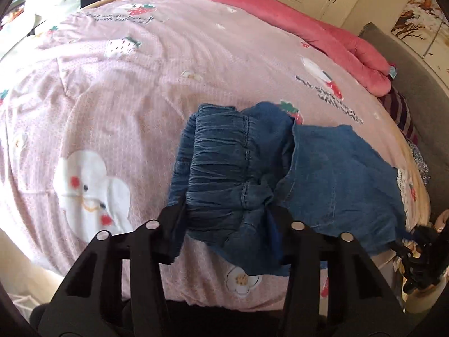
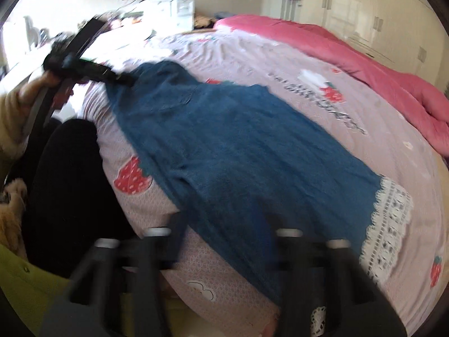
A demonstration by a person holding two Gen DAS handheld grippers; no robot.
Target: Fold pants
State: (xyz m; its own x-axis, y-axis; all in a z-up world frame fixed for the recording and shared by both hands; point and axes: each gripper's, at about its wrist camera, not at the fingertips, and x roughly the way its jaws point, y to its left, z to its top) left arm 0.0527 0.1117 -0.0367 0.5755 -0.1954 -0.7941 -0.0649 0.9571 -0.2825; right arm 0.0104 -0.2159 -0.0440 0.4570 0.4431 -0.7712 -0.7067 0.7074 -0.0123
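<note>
Left wrist: left gripper clamped around bunched pants waistband; right gripper's state unclear.

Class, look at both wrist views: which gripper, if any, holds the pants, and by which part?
The left gripper holds the pants at the gathered waistband. The right gripper is open over the leg near the lace hem, holding nothing.

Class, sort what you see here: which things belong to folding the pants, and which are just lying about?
Belong to the job:
pants
left hand-held gripper
right hand-held gripper

Just lying about:
bedspread
pink quilt
wardrobe
</note>
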